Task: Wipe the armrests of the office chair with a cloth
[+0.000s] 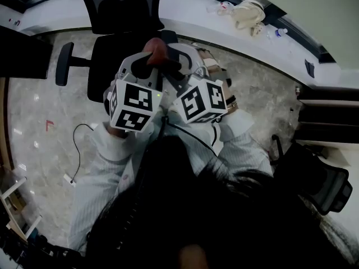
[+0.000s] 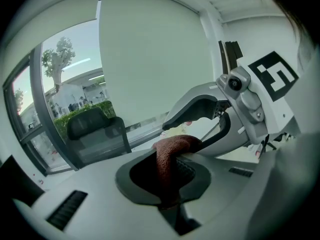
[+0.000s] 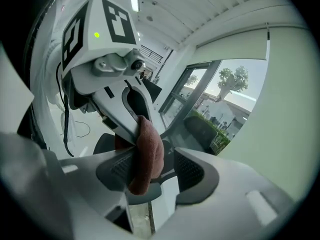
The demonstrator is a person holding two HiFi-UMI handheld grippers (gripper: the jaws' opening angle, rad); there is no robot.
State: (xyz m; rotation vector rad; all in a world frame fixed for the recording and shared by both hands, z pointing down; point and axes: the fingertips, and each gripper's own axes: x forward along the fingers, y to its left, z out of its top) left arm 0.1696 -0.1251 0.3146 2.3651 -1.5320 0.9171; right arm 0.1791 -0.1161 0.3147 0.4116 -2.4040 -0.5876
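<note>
I hold both grippers close together above the black office chair (image 1: pixel 106 60), whose one armrest (image 1: pixel 64 64) sticks out to the left. A reddish-brown cloth (image 1: pixel 156 50) sits between the two sets of jaws. My left gripper (image 2: pixel 165 174) is shut on the cloth (image 2: pixel 170 156), which rises from its pads and folds over to the right. My right gripper (image 3: pixel 155 171) is open: the cloth (image 3: pixel 147 156) hangs against one pad, with a gap to the other. In the right gripper view, the left gripper (image 3: pixel 136 129) pinches the cloth's top. The chair's other armrest is hidden.
A white ledge along the window carries a cream bag (image 1: pixel 248 13) and small items. A second black chair (image 1: pixel 325 184) stands at the lower right, dark furniture (image 1: pixel 331 116) at the right. A thin cable (image 1: pixel 78 150) lies on the marble floor at the left.
</note>
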